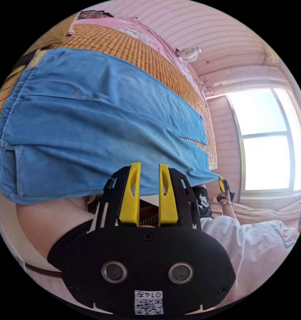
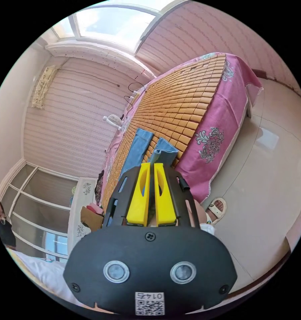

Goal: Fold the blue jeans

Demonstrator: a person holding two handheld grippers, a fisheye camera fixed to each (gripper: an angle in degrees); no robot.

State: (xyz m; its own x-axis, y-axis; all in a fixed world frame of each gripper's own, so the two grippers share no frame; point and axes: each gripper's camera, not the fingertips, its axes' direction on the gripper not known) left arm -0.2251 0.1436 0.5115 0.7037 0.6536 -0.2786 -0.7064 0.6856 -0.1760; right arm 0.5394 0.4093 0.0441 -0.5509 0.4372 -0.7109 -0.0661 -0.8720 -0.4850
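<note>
Denim, soft and light blue, makes up the jeans (image 1: pixel 97 133), which lie spread across the woven bamboo mat (image 1: pixel 130 50) on the bed, the waistband end near the person and the two legs running away along the mat. Along the near edge, the left hand-held gripper (image 1: pixel 149 180) has its yellow jaws parted with a clear gap, the tips over the side seam; I cannot tell whether they pinch the cloth. At the far end, the right hand-held gripper (image 2: pixel 149 180) has its jaws nearly closed on the hem of one leg (image 2: pixel 164 154), and I judge it to be gripping that hem; the other leg (image 2: pixel 137 150) lies just beside it on the mat. This cloth looks limp rather than stiff, moderately heavy, and it should drape and sag wherever it is not held, so hems, seams and the waistband are the sensible places to pinch. Beneath the mat a pink bedsheet (image 2: pixel 217 126) hangs toward the tiled floor (image 2: pixel 270 186), and a window (image 1: pixel 267 140) brightens the room.
</note>
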